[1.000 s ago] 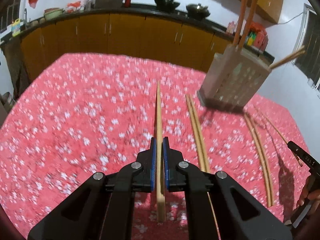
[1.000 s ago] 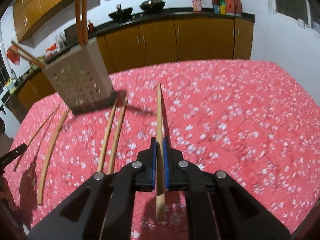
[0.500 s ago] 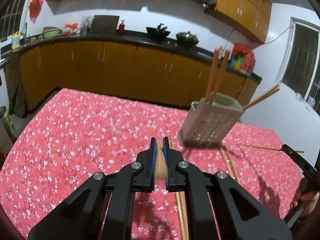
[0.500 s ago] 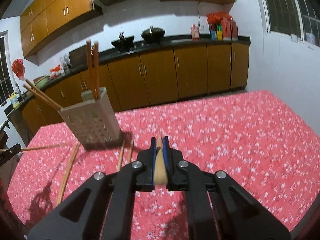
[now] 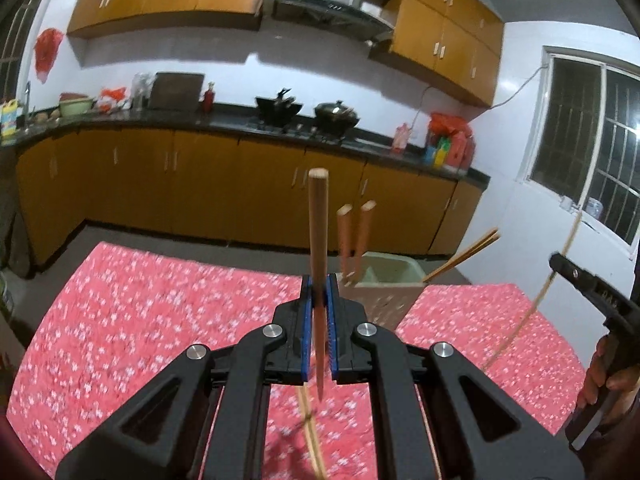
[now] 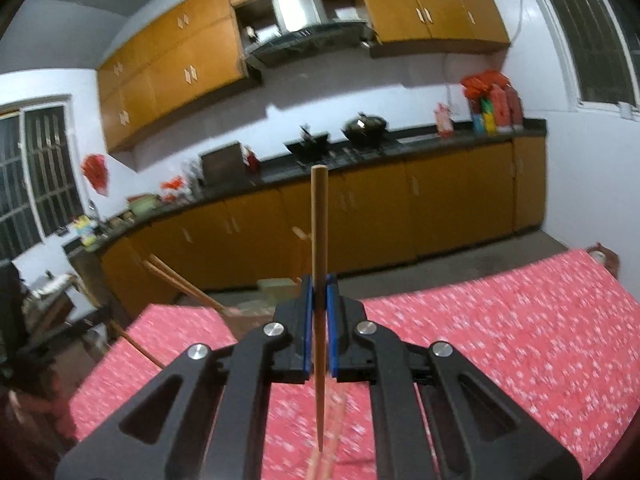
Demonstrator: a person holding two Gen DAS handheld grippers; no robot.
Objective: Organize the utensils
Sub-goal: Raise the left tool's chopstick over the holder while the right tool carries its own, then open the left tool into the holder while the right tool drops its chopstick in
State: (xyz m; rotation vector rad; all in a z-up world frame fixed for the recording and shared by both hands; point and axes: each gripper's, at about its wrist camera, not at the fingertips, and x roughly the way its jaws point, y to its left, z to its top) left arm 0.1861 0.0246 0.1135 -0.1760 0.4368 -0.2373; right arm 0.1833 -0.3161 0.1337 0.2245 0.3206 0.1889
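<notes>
My left gripper (image 5: 319, 280) is shut on a wooden chopstick (image 5: 318, 232) that sticks up between the blue pads, above the red floral table (image 5: 160, 320). Just behind its right finger stands the beige perforated holder (image 5: 386, 280), with two reddish chopsticks (image 5: 354, 236) upright in it and a pair leaning out to the right (image 5: 466, 256). My right gripper (image 6: 319, 280) is shut on another chopstick (image 6: 319, 232). It also shows at the right edge of the left wrist view, its thin chopstick (image 5: 554, 276) slanting upward. In the right wrist view the holder (image 6: 276, 286) is mostly hidden behind the fingers.
Loose chopsticks (image 5: 310, 436) lie on the cloth below the left gripper. A person's hand (image 5: 604, 368) grips the right tool's handle. Beyond the table's far edge run orange cabinets and a dark counter (image 5: 224, 120) with woks, and a window (image 5: 592, 156) is at the right.
Both grippers have risen off the table and tipped upward, each lifting its chopstick. The chopsticks now stand against the cabinets, and the holder has dropped lower in both views.
</notes>
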